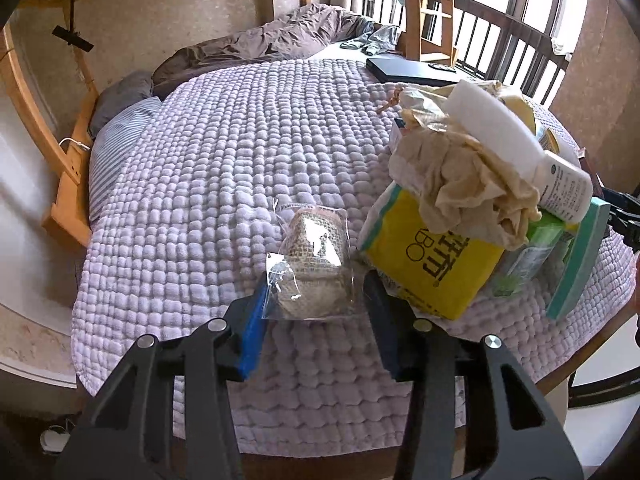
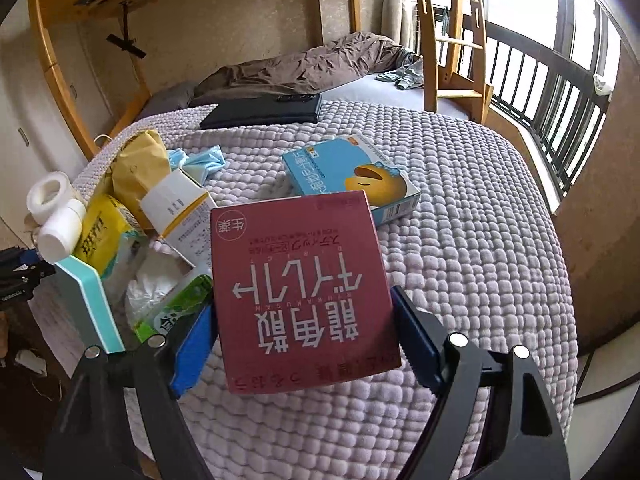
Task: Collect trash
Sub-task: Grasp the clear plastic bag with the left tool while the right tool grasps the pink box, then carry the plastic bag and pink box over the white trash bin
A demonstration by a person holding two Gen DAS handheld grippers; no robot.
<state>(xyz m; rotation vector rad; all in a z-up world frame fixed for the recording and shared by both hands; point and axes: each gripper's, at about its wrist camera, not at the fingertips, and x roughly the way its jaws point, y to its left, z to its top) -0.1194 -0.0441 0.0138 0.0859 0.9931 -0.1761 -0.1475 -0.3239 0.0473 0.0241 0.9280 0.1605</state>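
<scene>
The left gripper (image 1: 314, 304) is squeezed shut on a clear plastic packet (image 1: 312, 272) with something brown inside, low over the purple bedspread (image 1: 224, 168). The right gripper (image 2: 304, 332) has its two fingers pressed on the sides of a dark red box (image 2: 302, 284), holding it up over the bed. Just behind that box lies a blue box (image 2: 352, 176). To the side sits a heap of trash with a yellow pack (image 1: 432, 260), crumpled brown paper (image 1: 460, 176) and a white bottle (image 1: 516, 144).
</scene>
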